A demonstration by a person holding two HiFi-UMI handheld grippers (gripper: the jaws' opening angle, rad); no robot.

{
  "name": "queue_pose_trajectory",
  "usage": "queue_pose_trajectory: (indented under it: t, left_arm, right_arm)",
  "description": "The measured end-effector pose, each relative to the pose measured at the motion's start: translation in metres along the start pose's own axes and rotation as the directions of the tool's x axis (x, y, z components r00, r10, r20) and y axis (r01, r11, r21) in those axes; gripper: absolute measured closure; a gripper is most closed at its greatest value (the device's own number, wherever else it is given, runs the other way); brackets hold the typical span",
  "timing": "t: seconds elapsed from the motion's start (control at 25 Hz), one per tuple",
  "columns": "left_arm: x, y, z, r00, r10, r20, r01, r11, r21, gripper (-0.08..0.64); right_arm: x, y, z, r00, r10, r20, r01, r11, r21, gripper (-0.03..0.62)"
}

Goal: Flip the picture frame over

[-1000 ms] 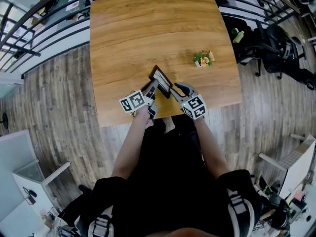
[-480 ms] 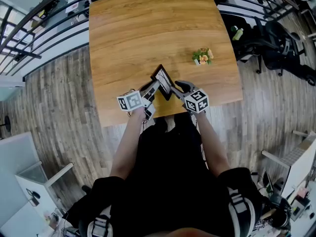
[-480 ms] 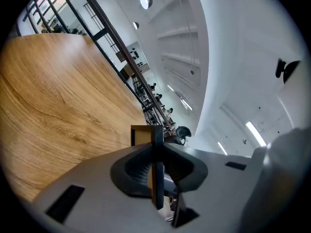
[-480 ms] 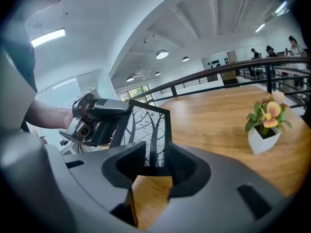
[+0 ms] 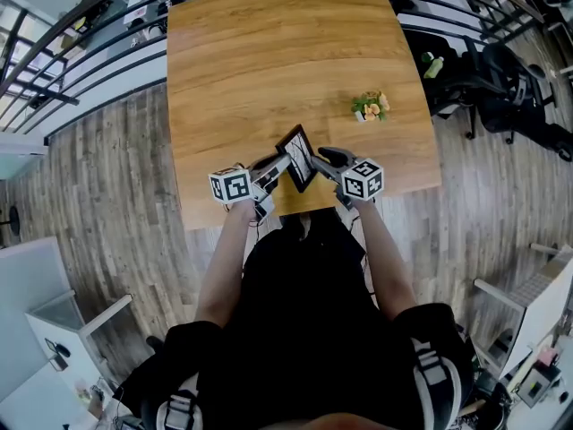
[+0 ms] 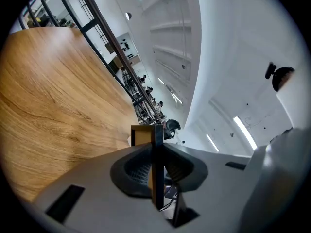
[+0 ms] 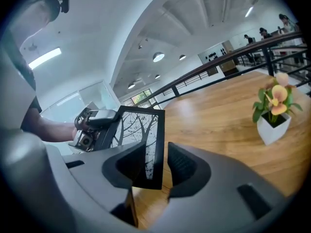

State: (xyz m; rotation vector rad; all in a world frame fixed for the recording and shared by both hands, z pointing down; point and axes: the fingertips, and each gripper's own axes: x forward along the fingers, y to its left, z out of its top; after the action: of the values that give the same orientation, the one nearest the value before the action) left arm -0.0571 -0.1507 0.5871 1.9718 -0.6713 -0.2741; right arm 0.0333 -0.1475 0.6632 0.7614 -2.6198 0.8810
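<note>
The picture frame [image 5: 298,157] is off the wood, held upright on one edge above the middle of the near edge of the tabletop [image 5: 269,52]. The left hand-held gripper [image 6: 155,165] is pinching it: both pads press on the thin edge, which its own view shows end-on with the brown backing to one side. The right hand-held gripper [image 7: 156,165] has the frame's lower corner between its jaws. These stand a little spread, with a sliver of tabletop showing between the frame and one pad, so it seems to guard the frame rather than grip it.

The main risk, as I judge it, is that the frame hangs on one narrow pinch. If the left grip turns or slackens before the right one bites, the frame could swing about that pinch and drop onto the wood. So close to the near edge, it might go over the edge to the floor. A right gripper closing on the bare corner could slide off the smooth moulding or press on the tree print's glazing. A turn made too low could knock a corner on the wood.

The only container is a small white pot [image 7: 272,129] holding a plant [image 7: 274,97] with yellow and orange flowers. It stands toward the right edge, well apart from the frame.
</note>
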Motion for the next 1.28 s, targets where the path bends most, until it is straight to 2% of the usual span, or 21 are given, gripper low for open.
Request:
queue_pose_trajectory:
  t: [0.2,0.32,0.48,0.64,0.72,0.84,1.0,1.28]
  left_arm:
    - [-0.003,-0.01,-0.005,0.999,-0.036,-0.023,0.035,0.999,-0.007,0.478]
    - [0.009,-0.008,-0.011,0.999,-0.031,-0.038,0.031,1.0,-0.006,0.477]
    - [0.019,-0.005,-0.014,0.999,-0.025,-0.04,0.024,1.0,-0.014,0.477]
    - [0.012,-0.016,-0.008,0.996,-0.076,-0.046,0.075,0.997,-0.024,0.477]
    - [0.017,-0.022,-0.008,0.992,-0.114,-0.059,0.112,0.993,-0.024,0.477]
    - [0.022,-0.034,-0.009,0.986,-0.144,-0.085,0.143,0.99,-0.014,0.477]
    - [0.024,-0.043,-0.008,0.983,-0.162,-0.082,0.162,0.987,-0.005,0.477]
    - [0.039,-0.036,-0.005,0.995,-0.102,-0.012,0.102,0.995,0.01,0.48]
  right_arm:
    - [0.005,0.004,-0.007,0.998,0.052,-0.018,-0.051,0.998,0.04,0.437]
    - [0.004,-0.005,-0.011,0.997,0.077,-0.025,-0.075,0.996,0.055,0.439]
    - [0.0,-0.016,-0.014,0.992,0.128,-0.006,-0.126,0.983,0.134,0.436]
    - [-0.001,-0.007,-0.009,0.971,0.234,0.042,-0.237,0.947,0.218,0.42]
    - [-0.005,-0.007,-0.008,0.949,0.312,0.054,-0.315,0.916,0.25,0.43]
    - [-0.014,0.001,-0.006,0.917,0.398,0.044,-0.394,0.877,0.277,0.477]
    - [-0.019,0.002,-0.003,0.903,0.429,0.026,-0.416,0.858,0.302,0.472]
    - [-0.032,-0.017,-0.001,0.899,0.438,0.01,-0.422,0.861,0.285,0.5]
